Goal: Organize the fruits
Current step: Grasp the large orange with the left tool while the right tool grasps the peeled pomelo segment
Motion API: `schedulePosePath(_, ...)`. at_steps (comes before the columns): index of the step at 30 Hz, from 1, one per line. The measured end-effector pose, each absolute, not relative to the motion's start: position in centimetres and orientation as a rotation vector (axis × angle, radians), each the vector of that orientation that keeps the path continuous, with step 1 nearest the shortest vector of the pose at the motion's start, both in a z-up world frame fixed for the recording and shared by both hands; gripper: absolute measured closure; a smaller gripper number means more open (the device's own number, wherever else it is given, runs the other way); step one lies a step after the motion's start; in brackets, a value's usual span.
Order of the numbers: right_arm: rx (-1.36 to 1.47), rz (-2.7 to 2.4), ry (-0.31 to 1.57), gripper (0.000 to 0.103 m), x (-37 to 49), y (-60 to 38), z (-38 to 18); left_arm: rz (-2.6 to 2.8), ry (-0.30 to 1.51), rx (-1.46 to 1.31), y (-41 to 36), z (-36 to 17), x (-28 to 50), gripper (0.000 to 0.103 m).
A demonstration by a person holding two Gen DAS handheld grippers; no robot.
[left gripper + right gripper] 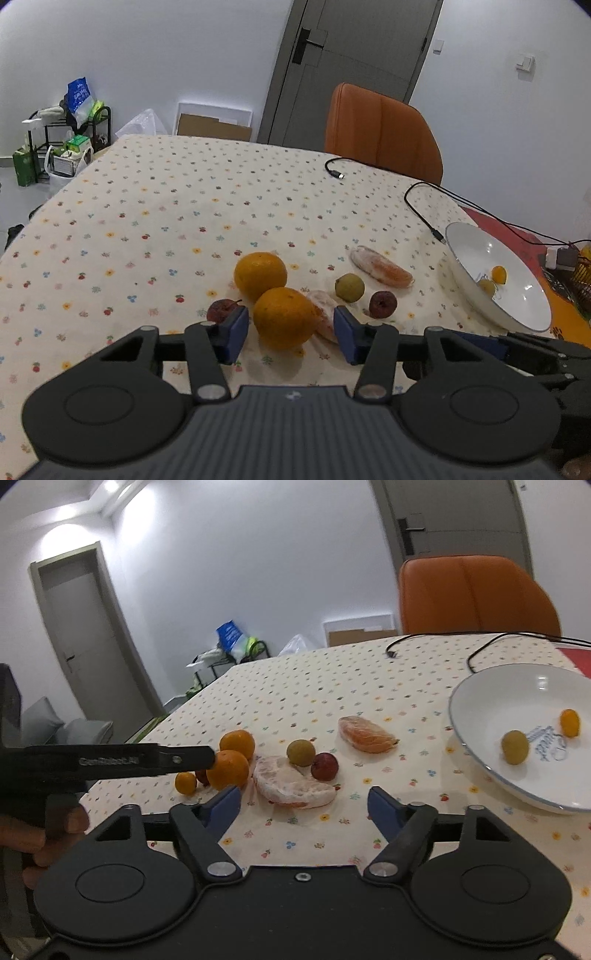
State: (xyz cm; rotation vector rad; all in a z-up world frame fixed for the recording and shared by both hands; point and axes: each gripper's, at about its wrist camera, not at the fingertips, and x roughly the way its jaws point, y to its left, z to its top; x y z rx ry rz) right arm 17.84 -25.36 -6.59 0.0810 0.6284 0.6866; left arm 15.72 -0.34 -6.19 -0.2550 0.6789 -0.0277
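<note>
My left gripper (290,332) is open, its jaws either side of the near orange (284,317) without touching it. A second orange (260,275) lies behind it. Beside them lie a dark red fruit (221,310), a peeled segment (325,314), a green fruit (349,287), another red fruit (383,304) and a second peeled piece (380,270). My right gripper (303,805) is open and empty, just short of the large peeled piece (291,786). The white plate (491,686) holds a green fruit (514,746) and a small orange fruit (569,722).
An orange chair (380,129) stands at the table's far side. Black cables (424,214) lie on the floral cloth behind the plate (476,288). A small orange fruit (185,782) sits at the table's left edge. The left gripper's arm (110,762) crosses the right wrist view.
</note>
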Motion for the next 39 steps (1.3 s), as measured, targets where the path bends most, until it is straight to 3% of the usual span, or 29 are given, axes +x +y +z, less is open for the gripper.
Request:
schedulePosePath(2,0.065,0.706,0.65,0.046,18.2,-24.9,-6.8,-0.024,0.687,-0.26,-0.3,-6.5,16.0,0.054)
schedulePosePath(5,0.059,0.717,0.666,0.047,18.7,-24.6,-7.1,-0.019,0.692,-0.264,-0.3,-6.9,16.5,0.054)
schedulePosePath(7,0.054,0.717,0.666,0.047,19.0,-24.5,-7.2,-0.016,0.692,-0.258,-0.5,-7.1,16.9,0.057)
schedulePosePath(8,0.054,0.716,0.666,0.046,19.1,-24.4,-7.3,-0.01,0.689,-0.252,-0.6,-7.3,17.0,0.064)
schedulePosePath(31,0.044,0.753,0.707,0.044,20.3,-22.0,-8.1,-0.008,0.615,-0.285,1.0,-5.5,13.5,0.065)
schedulePosePath(35,0.044,0.774,0.706,0.054,19.2,-22.1,-7.9,-0.002,0.612,-0.295,1.5,-5.5,13.3,0.065)
schedulePosePath(39,0.031,0.772,0.699,0.056,19.1,-21.5,-7.8,0.002,0.607,-0.298,2.0,-5.5,13.1,0.065)
